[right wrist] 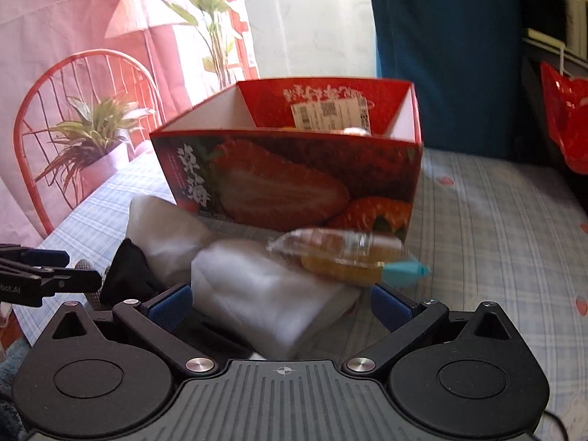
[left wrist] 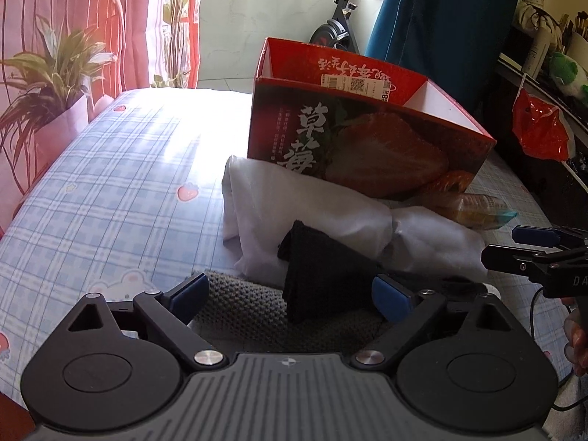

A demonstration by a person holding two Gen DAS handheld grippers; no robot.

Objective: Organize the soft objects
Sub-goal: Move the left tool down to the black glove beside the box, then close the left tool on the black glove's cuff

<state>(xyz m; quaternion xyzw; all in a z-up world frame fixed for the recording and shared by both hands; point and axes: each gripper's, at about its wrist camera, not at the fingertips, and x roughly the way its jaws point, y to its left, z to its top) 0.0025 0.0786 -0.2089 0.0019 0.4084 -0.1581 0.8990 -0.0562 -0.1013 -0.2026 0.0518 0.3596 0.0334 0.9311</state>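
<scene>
On the checked bed sheet (left wrist: 110, 191) a heap of soft things lies in front of a red strawberry box (left wrist: 352, 139). A black cloth (left wrist: 316, 279) lies on a grey knitted cloth (left wrist: 242, 305), both between the wide-apart pads of my left gripper (left wrist: 294, 297), which is open. Behind them lie two white cloth bundles (left wrist: 286, 213). My right gripper (right wrist: 281, 307) is open around the nearer white bundle (right wrist: 264, 301), pads apart from it. A clear plastic packet with a teal end (right wrist: 349, 257) rests on that bundle. The right gripper's fingers (left wrist: 529, 253) show at the left view's right edge.
The open box (right wrist: 294, 169) holds a labelled packet (right wrist: 330, 114). A potted plant (left wrist: 55, 84) and a red metal chair back (right wrist: 73, 110) stand at the left. A red plastic bag (left wrist: 540, 128) hangs at the right beside dark shelves. A person's fingers (left wrist: 578, 338) show at the right edge.
</scene>
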